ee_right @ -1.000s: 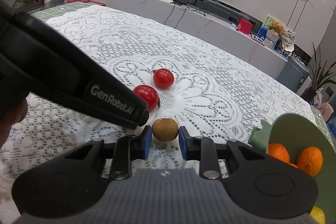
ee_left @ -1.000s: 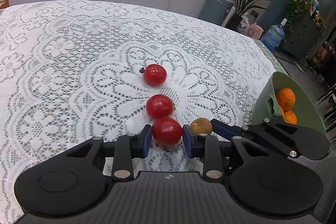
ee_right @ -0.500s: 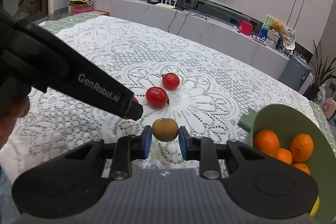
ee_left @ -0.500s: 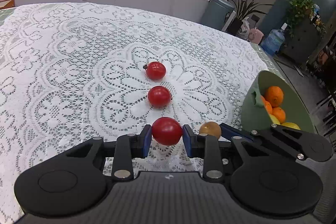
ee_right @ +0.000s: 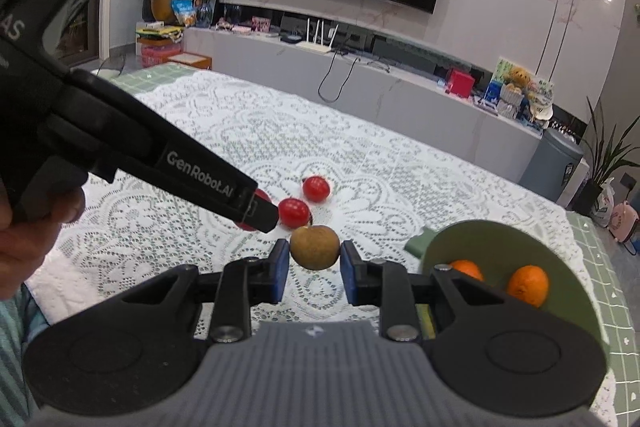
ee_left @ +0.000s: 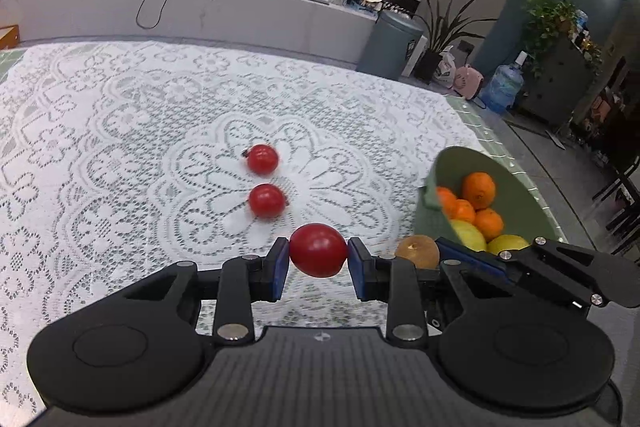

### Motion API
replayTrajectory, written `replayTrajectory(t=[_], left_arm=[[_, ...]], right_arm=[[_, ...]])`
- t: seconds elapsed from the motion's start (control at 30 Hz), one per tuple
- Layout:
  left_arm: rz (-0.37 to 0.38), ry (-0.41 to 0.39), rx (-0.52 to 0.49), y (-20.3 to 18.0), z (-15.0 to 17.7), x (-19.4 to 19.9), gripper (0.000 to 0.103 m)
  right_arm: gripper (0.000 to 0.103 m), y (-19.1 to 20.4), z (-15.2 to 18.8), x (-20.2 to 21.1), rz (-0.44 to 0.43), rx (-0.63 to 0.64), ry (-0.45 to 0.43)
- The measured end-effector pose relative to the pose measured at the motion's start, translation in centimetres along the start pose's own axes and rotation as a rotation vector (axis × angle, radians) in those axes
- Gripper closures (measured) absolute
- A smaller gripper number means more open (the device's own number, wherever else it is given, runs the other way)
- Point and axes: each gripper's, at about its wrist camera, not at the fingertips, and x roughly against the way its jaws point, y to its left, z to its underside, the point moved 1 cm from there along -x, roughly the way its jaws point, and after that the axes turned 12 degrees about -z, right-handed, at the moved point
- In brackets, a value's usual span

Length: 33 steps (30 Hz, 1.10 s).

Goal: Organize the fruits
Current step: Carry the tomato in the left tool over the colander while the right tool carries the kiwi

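Note:
My left gripper is shut on a red tomato, held above the lace cloth. My right gripper is shut on a brown round fruit, also lifted; the same brown fruit shows just right of the left gripper's fingers. Two more red tomatoes lie on the cloth ahead, seen in the right wrist view as tomatoes. A green bowl at the right holds several oranges and yellow fruits.
A white lace tablecloth covers the table. The left gripper's black body and a hand fill the left of the right wrist view. The green bowl stands near the table's right edge. A long counter runs behind.
Both grippers have risen with their fruits and drawn back from the two tomatoes on the cloth. The green bowl has come further into view on the right.

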Motion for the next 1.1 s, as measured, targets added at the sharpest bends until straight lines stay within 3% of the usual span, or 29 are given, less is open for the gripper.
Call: replayTrajectory(t=[0.53,1.1], left_arm=[[0.073,-0.081,-0.13,-6.0,-0.8,2.4,0.068],[0.138,-0.094,-0.302,-13.5,-1.6,0.9,0.068]], right_arm=[[0.079,-5.0,1.4,7.3,0.131,-0.151,-0.084],[0.079,-11.1,3.6,9.1,0.241,-0.311,-0.068]])
